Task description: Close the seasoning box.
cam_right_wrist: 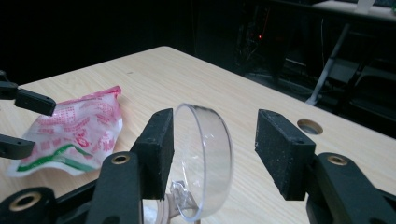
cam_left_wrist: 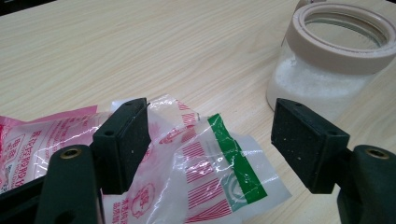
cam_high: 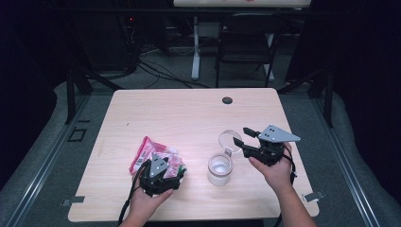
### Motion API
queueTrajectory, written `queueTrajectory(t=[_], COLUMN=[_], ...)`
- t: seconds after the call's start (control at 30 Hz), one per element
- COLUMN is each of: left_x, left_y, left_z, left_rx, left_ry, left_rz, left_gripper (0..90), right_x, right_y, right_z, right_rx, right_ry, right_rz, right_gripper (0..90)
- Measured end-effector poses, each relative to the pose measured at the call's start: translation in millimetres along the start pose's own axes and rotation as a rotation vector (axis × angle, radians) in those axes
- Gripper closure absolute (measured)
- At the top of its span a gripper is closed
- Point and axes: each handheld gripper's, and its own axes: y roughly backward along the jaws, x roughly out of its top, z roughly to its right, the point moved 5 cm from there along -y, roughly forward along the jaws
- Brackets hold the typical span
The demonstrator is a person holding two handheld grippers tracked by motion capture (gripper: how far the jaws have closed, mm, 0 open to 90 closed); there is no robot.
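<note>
My left gripper (cam_high: 166,173) sits over the packet (cam_high: 150,152) at the counter's (cam_high: 189,109) 7 o'clock — jaws apart, the torn plastic corner (cam_left_wrist: 219,163) between them, left pad touching, not clamped. Jar (cam_high: 220,169) stands just at its 3 o'clock, white powder low inside, hinged lid (cam_right_wrist: 205,158) flipped up. My right gripper (cam_high: 239,137) brackets that lid, jaws wide — no squeeze. The left is nearer the packet; I'd guess pouring comes next.
</note>
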Motion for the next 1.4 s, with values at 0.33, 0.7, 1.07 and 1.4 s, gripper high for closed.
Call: queueTrajectory(t=[0.33, 0.7, 1.07, 1.4], left_x=[0.2, -1.3, -2.5, -2.6], left_y=[1.3, 1.6, 0.9, 1.5], left_z=[-3.2, -10.9, -13.8, -16.4], left_rx=[0.001, -0.004, 0.000, 0.005], left_ry=[0.012, 0.042, 0.052, 0.056], left_rz=[0.001, 0.000, -0.003, -0.002], left_gripper=[29.1, 30.3, 30.7, 31.0], right_x=[-9.6, -16.2, -17.4, -16.5], right_y=[-8.4, -15.5, -16.7, -16.7], right_z=[0.8, -2.4, -3.8, -8.8], right_rx=[0.024, 0.038, 0.042, 0.061], right_ry=[-0.028, -0.027, -0.016, 0.005], right_rz=[-0.046, -0.077, -0.090, -0.091], right_gripper=[47.9, 52.1, 57.3, 64.6])
